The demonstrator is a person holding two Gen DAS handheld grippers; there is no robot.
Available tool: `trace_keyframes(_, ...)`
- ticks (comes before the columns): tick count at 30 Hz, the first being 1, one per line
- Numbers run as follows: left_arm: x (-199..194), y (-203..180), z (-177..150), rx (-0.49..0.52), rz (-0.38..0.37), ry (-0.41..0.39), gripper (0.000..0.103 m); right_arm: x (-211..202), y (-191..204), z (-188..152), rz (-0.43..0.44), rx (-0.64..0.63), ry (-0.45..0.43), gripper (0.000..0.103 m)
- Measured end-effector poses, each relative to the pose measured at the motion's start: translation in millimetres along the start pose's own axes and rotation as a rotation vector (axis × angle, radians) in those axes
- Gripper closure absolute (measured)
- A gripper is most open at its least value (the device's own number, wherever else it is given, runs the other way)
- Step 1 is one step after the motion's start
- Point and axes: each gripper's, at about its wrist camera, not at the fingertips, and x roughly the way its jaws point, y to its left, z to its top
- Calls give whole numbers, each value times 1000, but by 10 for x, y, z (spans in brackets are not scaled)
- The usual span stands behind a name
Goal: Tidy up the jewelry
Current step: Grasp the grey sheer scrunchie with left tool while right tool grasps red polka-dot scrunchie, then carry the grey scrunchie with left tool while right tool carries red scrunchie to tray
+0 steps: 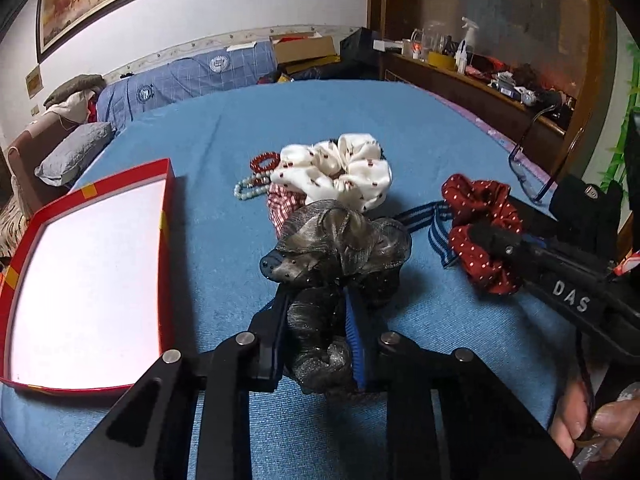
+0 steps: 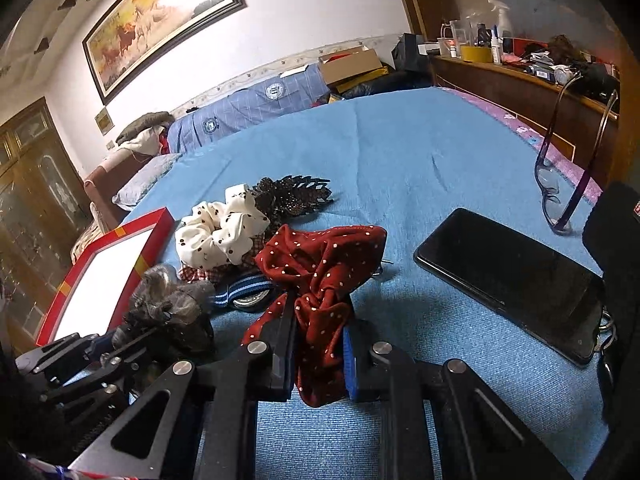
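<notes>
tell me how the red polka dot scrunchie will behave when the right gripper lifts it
Probably floppy: the red polka dot scrunchie bunches into soft folds between the right gripper's pads. Likely light, being gathered fabric. Its loose loop may droop and drag the striped band beside it.

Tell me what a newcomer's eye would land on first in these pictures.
First, the two scrunchies caught in the jaws: a grey sheer gauzy scrunchie pinched by the left gripper at centre, and a dark red white-dotted scrunchie pinched by the right gripper. Next, the red shallow box with a white inside, lying open at the left on the blue bedspread. A black smartphone lies to the right.
</notes>
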Motion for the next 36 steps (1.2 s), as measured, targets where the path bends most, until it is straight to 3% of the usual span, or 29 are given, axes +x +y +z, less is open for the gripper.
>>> trace_keyframes(36,-559,211,18,-58,10,-120,78,-47,-14,11,-38,20,6,83)
